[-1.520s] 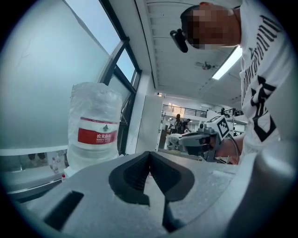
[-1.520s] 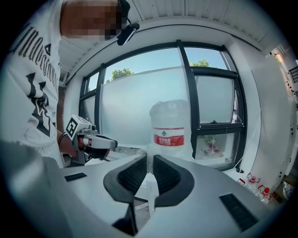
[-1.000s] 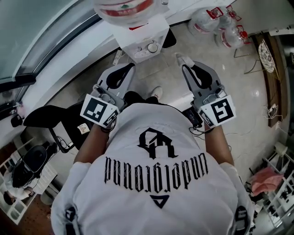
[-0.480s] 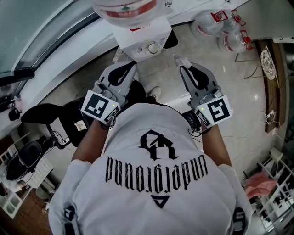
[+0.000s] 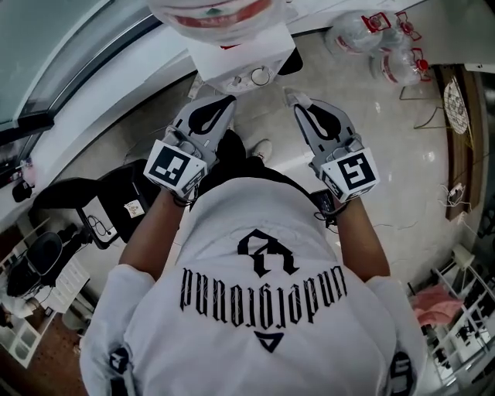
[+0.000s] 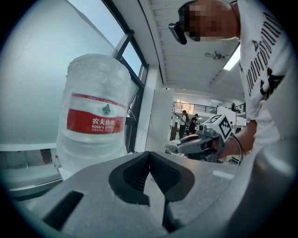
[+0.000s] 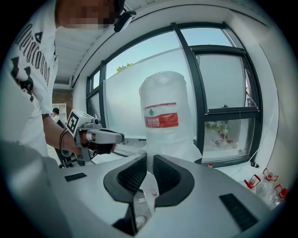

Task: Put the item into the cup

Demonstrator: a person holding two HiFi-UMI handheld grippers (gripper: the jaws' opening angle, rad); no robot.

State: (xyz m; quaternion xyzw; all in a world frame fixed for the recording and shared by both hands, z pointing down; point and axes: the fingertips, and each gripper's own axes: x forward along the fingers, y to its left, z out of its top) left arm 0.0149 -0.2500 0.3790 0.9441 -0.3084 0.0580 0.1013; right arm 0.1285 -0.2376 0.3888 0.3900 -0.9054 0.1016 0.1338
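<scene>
My right gripper (image 5: pixel 292 97) (image 7: pixel 149 160) is shut on a small white sachet (image 7: pixel 148 185) with a bit of red print; its end pokes past the fingertips (image 6: pixel 173 146). My left gripper (image 5: pixel 230 101) (image 6: pixel 149 156) is shut with nothing in it. Both are held out side by side toward a white water dispenser (image 5: pixel 246 56) topped by a large clear water bottle (image 5: pixel 213 14) (image 6: pixel 95 125) (image 7: pixel 164 111) with a red label. No cup shows in any view.
Several spare water bottles (image 5: pixel 380 42) lie on the tiled floor at the right. A black chair (image 5: pixel 81 193) stands at the left, and a wooden piece (image 5: pixel 464 100) at the far right. A big window (image 7: pixel 223 83) is behind the dispenser.
Both grippers have moved forward toward the dispenser and a little closer together. The sachet stays in the right gripper.
</scene>
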